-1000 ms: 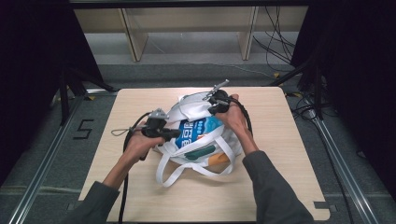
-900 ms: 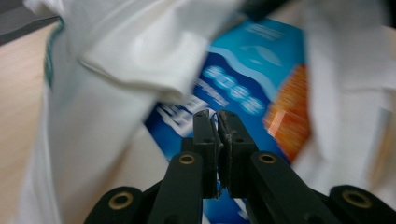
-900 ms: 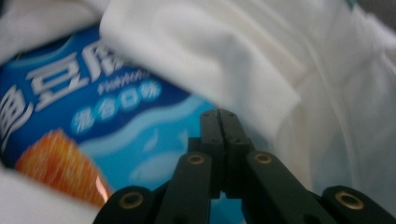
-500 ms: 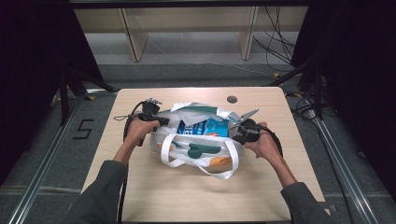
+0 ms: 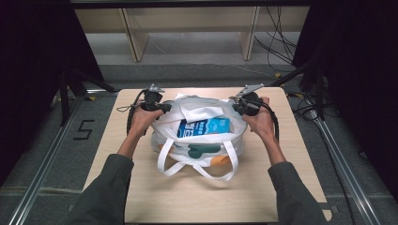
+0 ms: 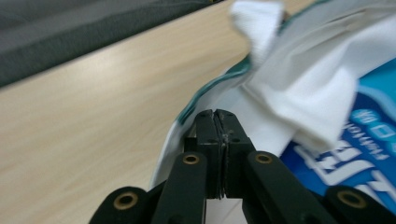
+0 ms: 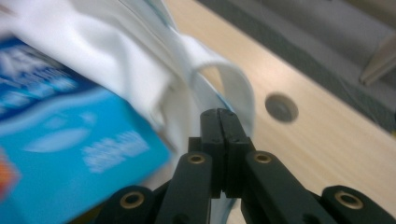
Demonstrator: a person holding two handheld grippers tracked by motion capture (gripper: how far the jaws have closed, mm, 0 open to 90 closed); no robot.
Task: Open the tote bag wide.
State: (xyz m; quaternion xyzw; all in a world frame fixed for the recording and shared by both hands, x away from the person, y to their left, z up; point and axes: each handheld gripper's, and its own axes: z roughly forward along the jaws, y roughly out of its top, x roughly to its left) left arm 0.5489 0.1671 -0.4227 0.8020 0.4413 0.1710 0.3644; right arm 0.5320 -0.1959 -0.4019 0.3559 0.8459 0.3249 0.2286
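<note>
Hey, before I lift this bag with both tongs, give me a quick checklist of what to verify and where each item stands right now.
1. Left tongs clamped on the bag rim: ok.
2. Right tongs clamped on the opposite rim: ok.
3. Bag mouth spread open between the two: ok.
4. Blue carton inside the bag: ok.
5. Straps free of the tongs, draped toward you: ok.
6. Grip strong enough for the load: cannot tell.

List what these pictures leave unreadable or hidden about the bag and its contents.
- Blue package print: too small in the high view, blurred in both gripper views.
- Package's lower part: hidden inside the white bag.
- Green and orange shapes low on the bag: cannot tell print from contents.
- Fabric between the left gripper and right gripper jaws: hidden by the shut jaws.
</note>
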